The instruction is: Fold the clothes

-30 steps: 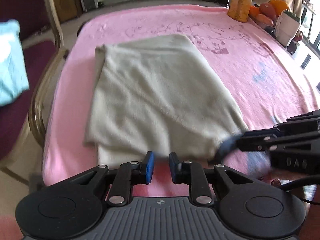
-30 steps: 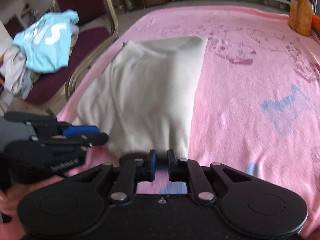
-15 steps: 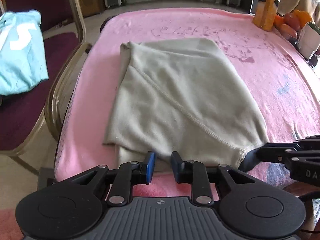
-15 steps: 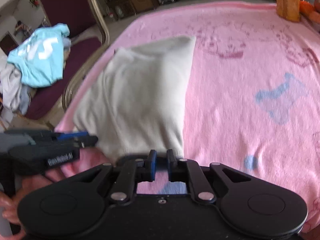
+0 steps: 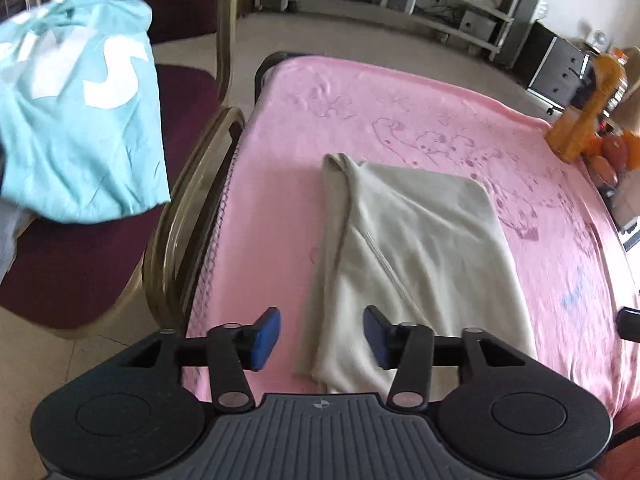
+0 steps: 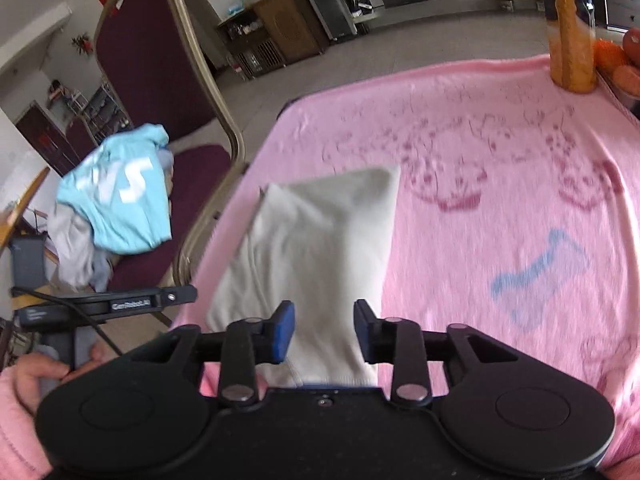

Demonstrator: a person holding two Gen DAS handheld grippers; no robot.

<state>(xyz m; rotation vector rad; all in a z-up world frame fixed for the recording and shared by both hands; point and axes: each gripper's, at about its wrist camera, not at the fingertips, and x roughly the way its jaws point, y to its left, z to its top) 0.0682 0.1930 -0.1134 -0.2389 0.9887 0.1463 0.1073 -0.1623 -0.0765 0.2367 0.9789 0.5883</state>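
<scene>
A folded beige garment [image 5: 408, 248] lies on the pink blanket [image 5: 280, 200], its long axis running away from me. My left gripper [image 5: 322, 338] is open above the garment's near left corner, nothing between its blue pads. In the right wrist view the same garment [image 6: 316, 248] lies flat, and my right gripper [image 6: 323, 332] stands open over its near edge, holding nothing. The left gripper's body [image 6: 112, 306] shows at the left of that view, held by a hand [image 6: 36, 376] in a pink sleeve.
A maroon chair with a gold frame [image 5: 188, 208] stands against the table's left edge, with a turquoise shirt [image 5: 76, 120] and other clothes piled on it. An orange bottle [image 6: 570, 32] and fruit [image 5: 612, 152] sit at the far right corner.
Both grippers went from shut on the garment's near edge to open, letting it go. Both have pulled back and risen, and the garment now lies flat.
</scene>
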